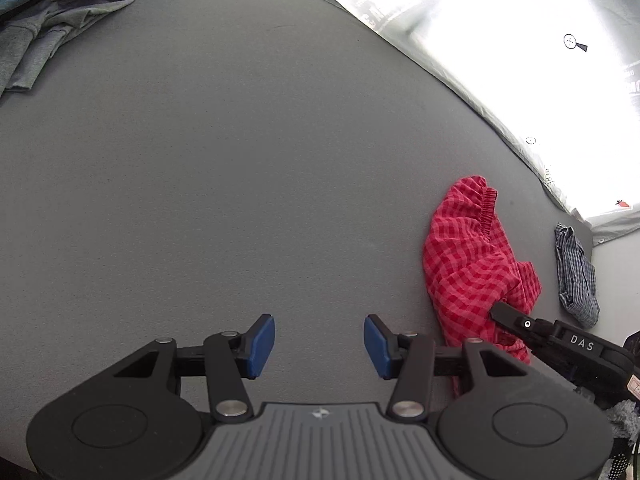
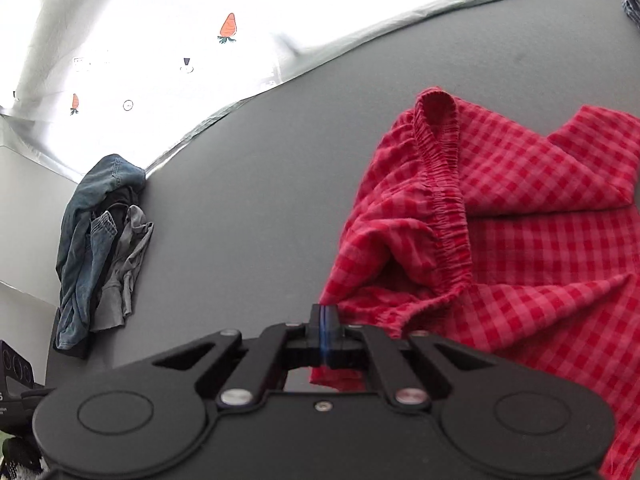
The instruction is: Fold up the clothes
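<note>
Your right gripper (image 2: 326, 330) is clenched on the red checked shorts (image 2: 500, 240), their far end cut off; your left gripper (image 1: 319, 346) hangs released over the grey table (image 1: 220, 160). Overexposed sheet (image 1: 520, 40) behind.

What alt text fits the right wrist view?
The right gripper is shut on an edge of the red checked shorts, which lie crumpled on a gray table with the elastic waistband facing up. A pile of denim and gray clothes sits at the table's left edge.
</note>
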Motion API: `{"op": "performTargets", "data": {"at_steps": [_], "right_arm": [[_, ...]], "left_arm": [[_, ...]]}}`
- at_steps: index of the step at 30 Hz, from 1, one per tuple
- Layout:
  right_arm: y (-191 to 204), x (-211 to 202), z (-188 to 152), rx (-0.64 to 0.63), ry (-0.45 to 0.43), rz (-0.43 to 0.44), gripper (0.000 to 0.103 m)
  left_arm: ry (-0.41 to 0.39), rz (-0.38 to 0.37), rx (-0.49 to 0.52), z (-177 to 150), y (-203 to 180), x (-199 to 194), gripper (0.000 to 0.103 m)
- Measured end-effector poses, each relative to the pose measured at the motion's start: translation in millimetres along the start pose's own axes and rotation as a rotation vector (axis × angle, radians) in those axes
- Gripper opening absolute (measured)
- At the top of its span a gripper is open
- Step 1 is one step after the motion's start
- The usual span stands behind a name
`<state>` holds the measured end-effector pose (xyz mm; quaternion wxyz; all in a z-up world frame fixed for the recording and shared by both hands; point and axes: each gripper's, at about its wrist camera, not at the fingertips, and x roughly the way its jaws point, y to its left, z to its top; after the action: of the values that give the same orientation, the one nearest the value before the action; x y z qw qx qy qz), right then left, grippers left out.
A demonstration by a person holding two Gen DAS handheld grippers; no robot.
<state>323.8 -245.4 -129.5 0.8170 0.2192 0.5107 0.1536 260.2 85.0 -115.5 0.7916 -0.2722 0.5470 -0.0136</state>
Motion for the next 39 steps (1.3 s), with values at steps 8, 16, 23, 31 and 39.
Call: {"op": "performTargets", "data": {"at_steps": [8,16,23,31,39], "right_arm": [[-20.0,12.6,-56.2,0.201,-0.037,-0.273,0.048],[-35.2,19.8,-85.3,0.444,-0.190,-0.243,0.051],[-15.6,6.5,-105.7,0.396,-0.334,-0.193,0.007],[75.5,-14.6,-71.5,0.220,-0.443,-0.079,0.001],[164.1,7.8,-43.9,-0.018,-0.391,-0.025,0.012]], "left_arm": [[0.030,0.046,0.045,-0.1,22.6,-16.7,0.051],[0.036,0.129,0.314,11.8,8.9,-21.7,0.051],[0.117,0.098,0.425,52.5,5.1,-10.8,0.051],[-0.029,0.055,0.434,82.5,-0.7,-43.0,0.051],[-0.043,0.082,0.328,88.4,23.5,-54.8,0.052]]}}
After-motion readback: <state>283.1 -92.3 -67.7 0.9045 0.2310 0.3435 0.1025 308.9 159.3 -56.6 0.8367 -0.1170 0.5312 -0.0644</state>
